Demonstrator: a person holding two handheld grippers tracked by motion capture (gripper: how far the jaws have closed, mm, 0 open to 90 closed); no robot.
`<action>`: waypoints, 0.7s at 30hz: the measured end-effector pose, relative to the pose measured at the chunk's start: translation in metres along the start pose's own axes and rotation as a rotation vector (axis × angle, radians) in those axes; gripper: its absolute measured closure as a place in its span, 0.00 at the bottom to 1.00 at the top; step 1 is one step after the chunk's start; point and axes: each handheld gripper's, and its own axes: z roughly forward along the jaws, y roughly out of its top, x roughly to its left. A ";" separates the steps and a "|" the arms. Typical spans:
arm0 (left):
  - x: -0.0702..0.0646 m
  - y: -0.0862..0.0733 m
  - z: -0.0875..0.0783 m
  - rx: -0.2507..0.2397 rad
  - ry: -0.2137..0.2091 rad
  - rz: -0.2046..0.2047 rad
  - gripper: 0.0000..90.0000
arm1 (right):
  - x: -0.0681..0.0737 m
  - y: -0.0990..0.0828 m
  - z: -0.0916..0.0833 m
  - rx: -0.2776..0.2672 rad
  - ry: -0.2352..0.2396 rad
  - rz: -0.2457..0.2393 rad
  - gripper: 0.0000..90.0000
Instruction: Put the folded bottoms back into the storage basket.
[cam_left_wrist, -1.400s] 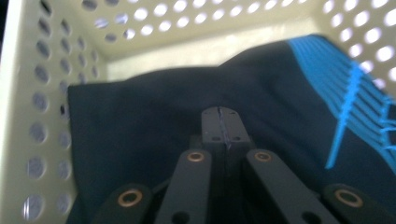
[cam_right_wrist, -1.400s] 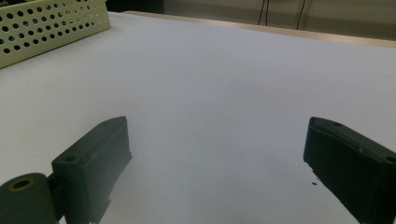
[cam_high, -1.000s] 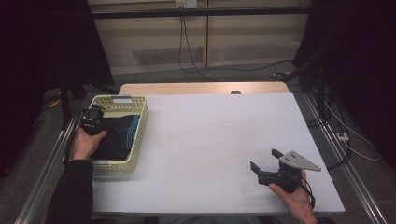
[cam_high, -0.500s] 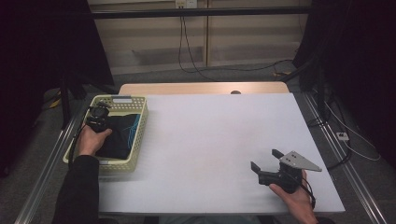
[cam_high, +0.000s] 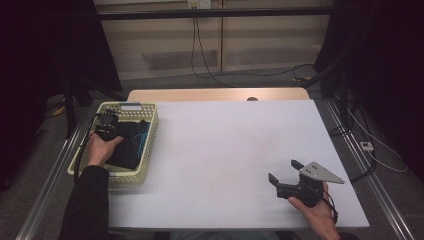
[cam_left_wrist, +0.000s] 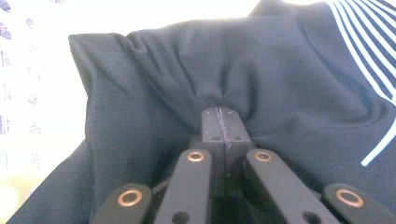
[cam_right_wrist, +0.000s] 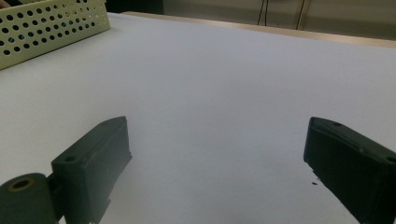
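A dark navy garment (cam_high: 131, 142) with thin light stripes (cam_left_wrist: 362, 42) lies bunched in a pale yellow perforated basket (cam_high: 148, 137) at the table's left edge. My left gripper (cam_high: 106, 125) is down in the basket. Its jaws are shut on a fold of the navy cloth (cam_left_wrist: 196, 79), which puckers around the tips of the left gripper (cam_left_wrist: 220, 122). My right gripper (cam_high: 284, 171) rests near the table's front right corner, held in a hand, jaws wide apart over bare white tabletop. The right gripper (cam_right_wrist: 217, 151) has nothing between its fingers (cam_right_wrist: 95, 156).
The white tabletop (cam_high: 230, 150) spreads between the basket and the right gripper. A wooden strip (cam_high: 215, 95) runs along the far edge. Metal rails (cam_high: 367, 170) flank the table, and cables (cam_high: 200, 45) hang at the back. The basket's wall (cam_right_wrist: 51, 23) shows at the right gripper view's upper left.
My left gripper has moved from the basket's far corner down into the basket onto the garment. The right gripper has stayed put and open.
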 end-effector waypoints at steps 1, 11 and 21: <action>0.000 0.000 -0.001 0.006 0.006 0.013 1.00 | 0.000 0.000 0.000 0.000 -0.001 0.000 0.08; 0.010 0.000 0.000 -0.003 0.010 -0.002 0.98 | 0.000 0.000 0.000 0.002 -0.003 0.002 0.08; 0.014 0.000 -0.001 -0.032 -0.001 -0.038 0.91 | 0.000 0.000 0.001 0.001 -0.001 0.001 0.08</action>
